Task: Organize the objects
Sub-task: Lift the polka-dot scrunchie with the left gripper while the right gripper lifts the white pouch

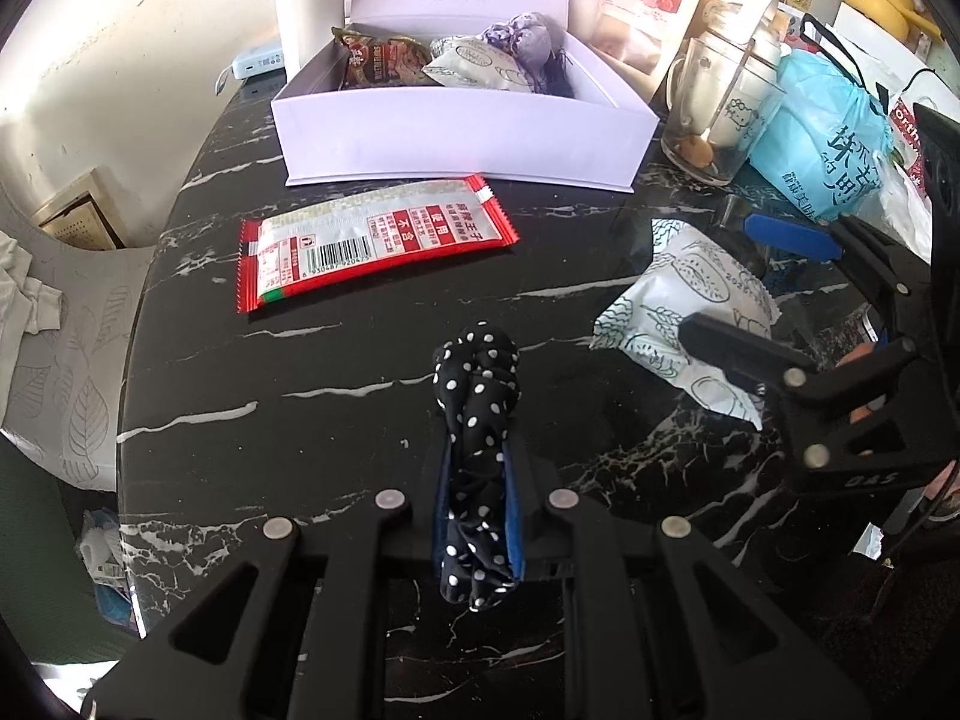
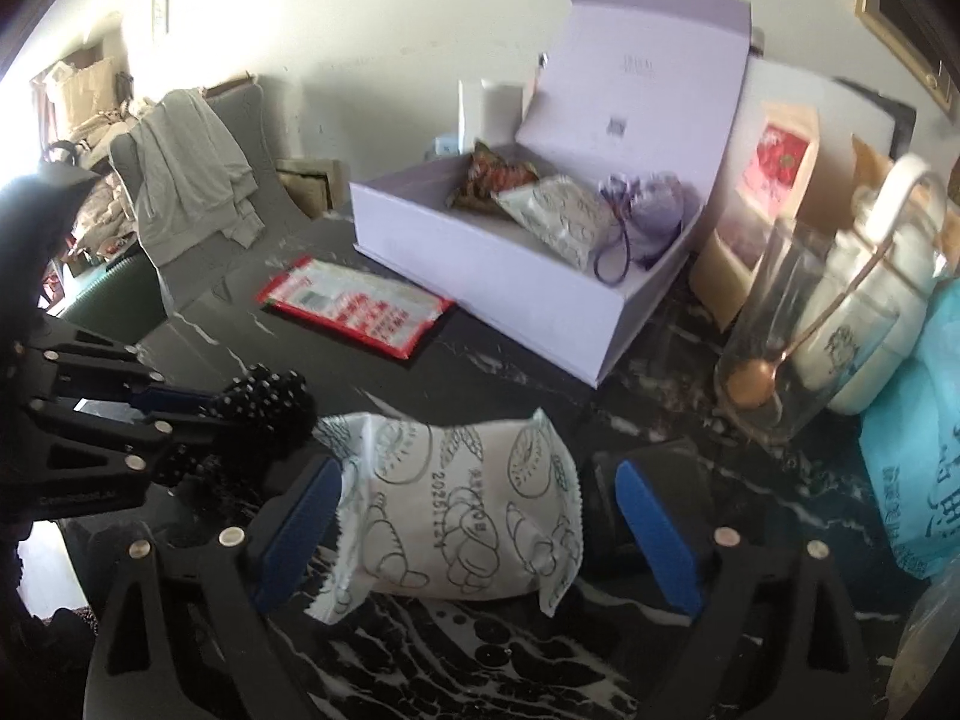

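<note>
Polka-dot scrunchie clamped in the left gripper; white pastry packet bracketed by the right gripper.

Held clear above the black marble counter, long axis running straight out along the fingers toward the open lilac box, knotted end leading. Soft fabric pinched only at mid-length: likely to slide or droop if the squeeze eases on the way over. Lying flat on the counter just ahead of the right gripper, the pastry packet, long axis crosswise between 2 spread blue pads, neither clearly touching the wrapper. Slick, puffy film could squirt out or crush under a closing pinch. Red sachet flat in front of the box, long axis roughly parallel to the box front. Glass mug beside the box: knock hazard for the right gripper's path.
</note>
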A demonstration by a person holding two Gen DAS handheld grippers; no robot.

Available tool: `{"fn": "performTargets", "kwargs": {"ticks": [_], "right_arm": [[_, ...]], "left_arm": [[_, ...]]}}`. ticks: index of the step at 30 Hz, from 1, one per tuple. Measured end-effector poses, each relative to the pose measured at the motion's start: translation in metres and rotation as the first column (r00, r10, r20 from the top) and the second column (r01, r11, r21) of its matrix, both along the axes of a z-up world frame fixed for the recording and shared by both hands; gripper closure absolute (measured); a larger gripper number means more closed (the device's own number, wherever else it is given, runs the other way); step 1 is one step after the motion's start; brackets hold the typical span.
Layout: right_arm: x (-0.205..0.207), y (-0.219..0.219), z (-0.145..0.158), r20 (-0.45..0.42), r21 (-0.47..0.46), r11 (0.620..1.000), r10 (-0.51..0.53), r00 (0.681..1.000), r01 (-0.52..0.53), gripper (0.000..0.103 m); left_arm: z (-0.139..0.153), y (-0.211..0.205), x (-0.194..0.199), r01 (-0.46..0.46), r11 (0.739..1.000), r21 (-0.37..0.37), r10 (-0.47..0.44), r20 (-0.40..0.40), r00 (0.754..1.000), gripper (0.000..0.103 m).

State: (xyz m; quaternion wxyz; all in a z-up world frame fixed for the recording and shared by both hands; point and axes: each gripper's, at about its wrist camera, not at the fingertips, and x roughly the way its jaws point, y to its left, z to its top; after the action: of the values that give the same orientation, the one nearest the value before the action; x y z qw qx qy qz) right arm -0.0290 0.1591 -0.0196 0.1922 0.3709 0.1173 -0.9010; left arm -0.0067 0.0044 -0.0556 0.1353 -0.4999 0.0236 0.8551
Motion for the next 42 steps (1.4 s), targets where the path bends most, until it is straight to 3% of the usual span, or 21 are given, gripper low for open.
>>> {"fn": "performTargets", "kwargs": {"ticks": [7,8,9,14,42], "right_arm": [[0.005,-0.017,-0.010,-0.020,0.091,0.995,0.032,0.999,-0.030,0.006],[0.005,-0.019,-0.011,-0.013,0.094,0.995,0.043,0.999,-0.041,0.017],[0.005,-0.020,-0.011,0.018,0.070,0.996,0.059,0.998,-0.060,0.035],[0.004,-0.018,-0.007,0.023,0.068,0.997,0.048,0.999,-0.049,0.045],[0.010,-0.001,0.029,-0.023,-0.026,0.999,0.039,0.999,-0.040,0.057]], "left_arm": [[0.000,-0.001,-0.002,0.000,1.000,0.004,0.000,-0.001,1.000,0.089],[0.000,-0.001,-0.002,0.000,1.000,0.004,0.000,0.000,1.000,0.089],[0.000,-0.001,-0.002,-0.001,1.000,0.003,0.001,-0.002,1.000,0.089],[0.007,0.000,-0.001,0.003,1.000,0.003,-0.003,-0.018,1.000,0.089],[0.040,-0.002,-0.007,0.001,1.000,0.001,-0.001,-0.076,0.997,0.089]]}}
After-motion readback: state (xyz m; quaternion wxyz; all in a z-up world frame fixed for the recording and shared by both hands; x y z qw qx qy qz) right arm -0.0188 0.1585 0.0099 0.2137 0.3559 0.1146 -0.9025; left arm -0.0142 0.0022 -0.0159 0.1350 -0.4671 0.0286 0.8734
